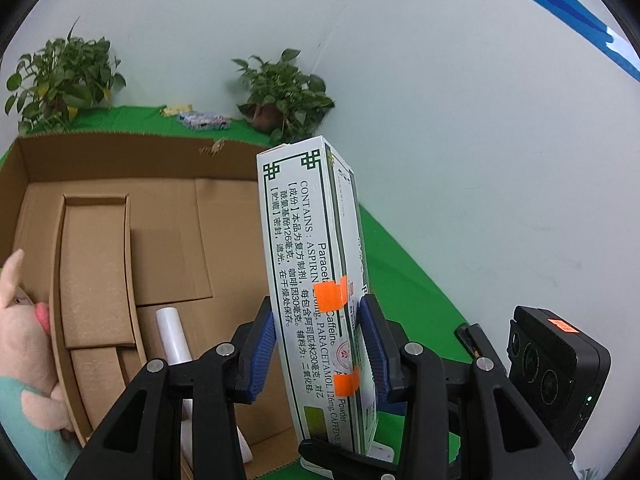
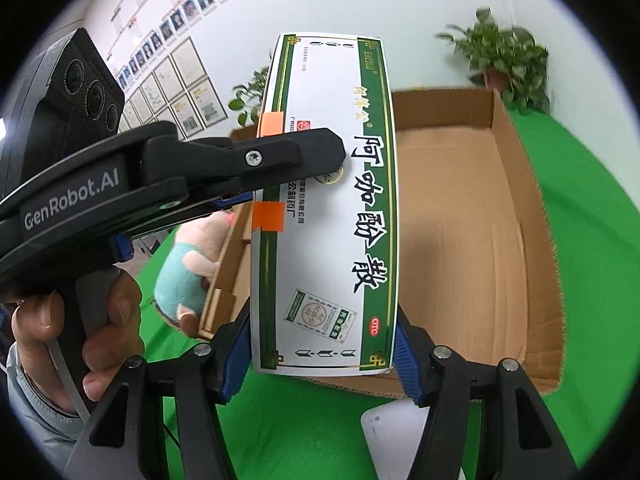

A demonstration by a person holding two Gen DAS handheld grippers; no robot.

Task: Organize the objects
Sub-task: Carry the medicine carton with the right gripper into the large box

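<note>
A white and green medicine box [image 1: 316, 280] with orange tape is held upright between both grippers. My left gripper [image 1: 318, 344] is shut on its narrow sides. In the right wrist view the box's printed face [image 2: 332, 208] fills the middle, and my right gripper [image 2: 320, 364] is shut on its lower end. The left gripper's finger [image 2: 280, 156] crosses the box from the left. The box hangs over the near edge of an open cardboard box [image 1: 168, 216], which also shows in the right wrist view [image 2: 472, 216].
A pink plush pig [image 1: 24, 344] in a teal shirt leans on the cardboard box's left wall. A white roll [image 1: 174, 340] lies inside it. Potted plants [image 1: 284, 96] and a small packet [image 1: 204, 120] stand at the back of the green cloth [image 1: 400, 276]. A white object [image 2: 396, 428] lies below.
</note>
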